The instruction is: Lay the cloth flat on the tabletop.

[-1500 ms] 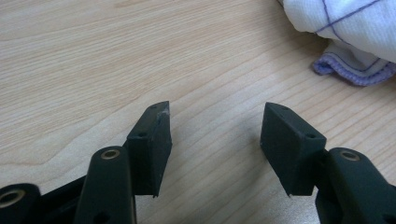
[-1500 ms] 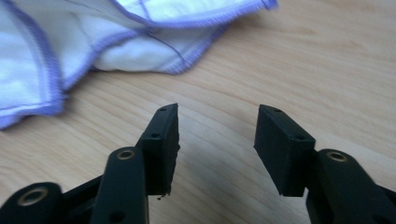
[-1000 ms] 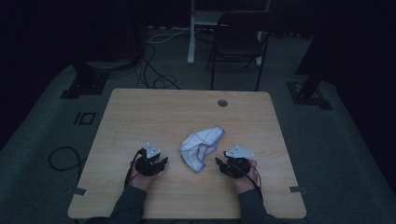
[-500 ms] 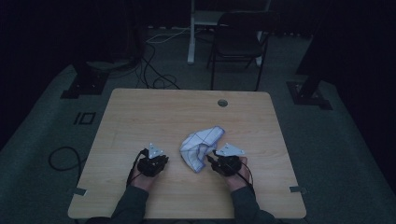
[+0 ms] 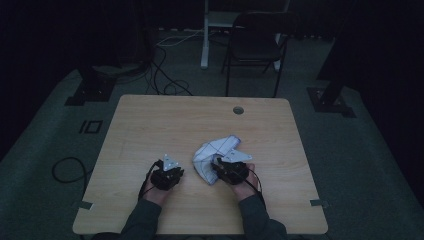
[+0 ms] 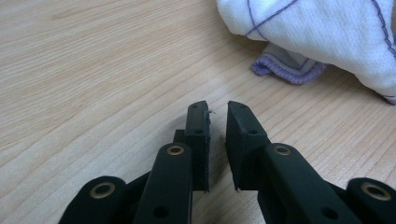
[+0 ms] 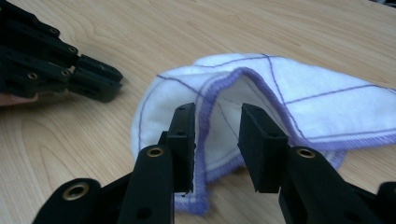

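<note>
Left tongs: jaws nearly together, a narrow slit between the pads, nothing in it. Tips sit low over bare wood, clear of the cloth, whose nearest hemmed fold lies a little beyond and to the right in the left gripper view. In the high view these tongs are in the left hand, near the front edge of the surface, left of centre.

Right tongs: jaws parted to a moderate gap, not clamped. A raised fold of the cloth with its purple stitched hem stands between the two pads; the hem runs close against the left pad, contact uncertain. The right pad stands apart from the fabric. In the high view the right tongs are at the front lower corner of the cloth, held by the right hand.

Cloth: white, woven, thin purple grid lines, purple overlocked edge. Crumpled and loosely folded over itself, not flat; one layer arches up to form an open pocket facing the right tongs. It lies on the surface slightly right of centre, nearer the front edge than the back, between the two hands.

Room dim; a round cable hole shows near the back edge of the surface.
</note>
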A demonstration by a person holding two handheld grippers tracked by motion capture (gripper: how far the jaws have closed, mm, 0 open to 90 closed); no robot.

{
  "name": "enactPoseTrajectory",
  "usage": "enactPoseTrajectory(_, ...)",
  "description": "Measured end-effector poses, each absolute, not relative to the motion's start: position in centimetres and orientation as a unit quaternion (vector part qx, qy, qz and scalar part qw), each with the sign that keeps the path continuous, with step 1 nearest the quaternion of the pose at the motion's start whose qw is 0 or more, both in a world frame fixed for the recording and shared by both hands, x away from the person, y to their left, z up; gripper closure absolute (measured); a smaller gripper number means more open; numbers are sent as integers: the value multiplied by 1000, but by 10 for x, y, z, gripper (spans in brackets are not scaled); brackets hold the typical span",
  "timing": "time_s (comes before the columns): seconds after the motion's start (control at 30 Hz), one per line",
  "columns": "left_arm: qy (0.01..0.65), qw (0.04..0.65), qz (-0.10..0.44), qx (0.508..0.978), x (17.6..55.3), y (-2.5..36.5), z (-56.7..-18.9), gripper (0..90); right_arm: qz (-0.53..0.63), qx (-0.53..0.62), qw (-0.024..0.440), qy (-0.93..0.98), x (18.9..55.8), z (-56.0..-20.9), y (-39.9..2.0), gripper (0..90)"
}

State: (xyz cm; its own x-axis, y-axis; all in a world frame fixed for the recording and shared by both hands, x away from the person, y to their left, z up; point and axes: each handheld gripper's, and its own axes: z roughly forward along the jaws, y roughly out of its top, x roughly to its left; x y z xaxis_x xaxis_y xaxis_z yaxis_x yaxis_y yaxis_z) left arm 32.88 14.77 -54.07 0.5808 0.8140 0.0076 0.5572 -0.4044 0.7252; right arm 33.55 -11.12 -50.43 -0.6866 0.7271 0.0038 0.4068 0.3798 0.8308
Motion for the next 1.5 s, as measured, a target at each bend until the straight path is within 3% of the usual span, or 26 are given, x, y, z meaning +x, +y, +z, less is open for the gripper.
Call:
enactPoseTrajectory(0.17,416,349,183,819,329,144,-540,788,431,347,179,814,340,-505,-105,696)
enactPoseTrajectory(0.2,415,348,182,821,330,144,-540,788,432,342,176,816,340,-505,-103,782)
enactPoseTrajectory(0.3,412,347,180,823,330,140,-540,789,433,334,183,817,338,-503,-102,886)
enactPoseTrajectory(0.87,385,362,162,833,337,115,-532,794,433,345,211,806,338,-497,-120,895)
enactPoseTrajectory(1.1,377,361,155,839,345,100,-533,714,433,348,215,803,337,-496,-124,895)
enactPoseTrajectory(1.33,374,350,149,846,350,91,-536,698,429,348,224,803,337,-493,-125,895)
enactPoseTrajectory(1.43,373,361,140,843,350,91,-539,721,429,348,230,801,339,-491,-127,894)
enactPoseTrajectory(1.5,369,357,144,846,349,90,-539,809,428,350,230,801,339,-490,-128,895)
